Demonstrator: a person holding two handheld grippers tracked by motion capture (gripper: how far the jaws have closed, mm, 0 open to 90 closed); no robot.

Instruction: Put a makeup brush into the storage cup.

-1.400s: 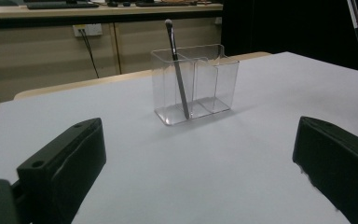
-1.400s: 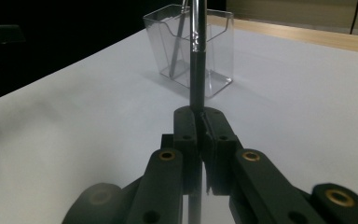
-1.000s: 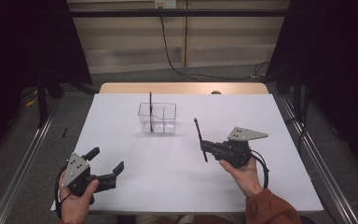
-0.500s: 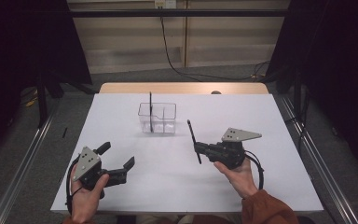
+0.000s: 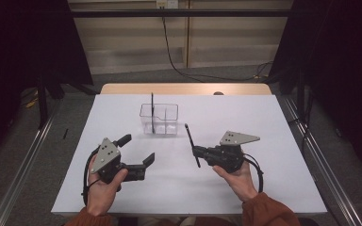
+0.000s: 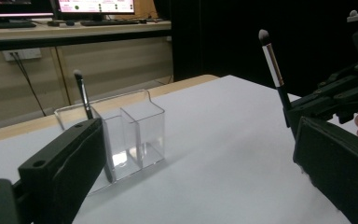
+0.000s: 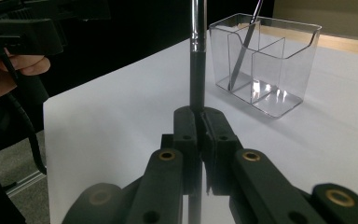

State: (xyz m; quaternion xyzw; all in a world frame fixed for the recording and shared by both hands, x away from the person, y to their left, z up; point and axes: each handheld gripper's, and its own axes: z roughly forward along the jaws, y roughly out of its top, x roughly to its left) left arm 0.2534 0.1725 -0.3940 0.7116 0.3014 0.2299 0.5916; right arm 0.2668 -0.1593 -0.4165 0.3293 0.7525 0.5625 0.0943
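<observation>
A clear plastic organizer [image 5: 159,120] with several compartments stands at the middle of the white table; a dark brush [image 5: 152,110] stands upright in its left compartment. My right gripper [image 5: 197,152] is shut on a second black brush [image 5: 190,141], whose bristle end points up and away, just right of the organizer. In the right gripper view the jaws [image 7: 196,116] clamp the brush handle [image 7: 196,70], with the organizer [image 7: 270,70] ahead. My left gripper [image 5: 137,148] is open and holds nothing, in front of and left of the organizer [image 6: 135,135]. The held brush [image 6: 272,60] rises at the right.
White sheet [image 5: 245,113] covers the table, with a wooden strip [image 5: 184,89] along the far edge. Dark curtains stand on both sides. A cable [image 5: 179,66] hangs down the back wall. Metal rails [image 5: 23,160] run along the floor beside the table.
My left gripper has moved right and away from the front edge, toward the organizer. My right gripper has drifted slightly left with the brush still in it.
</observation>
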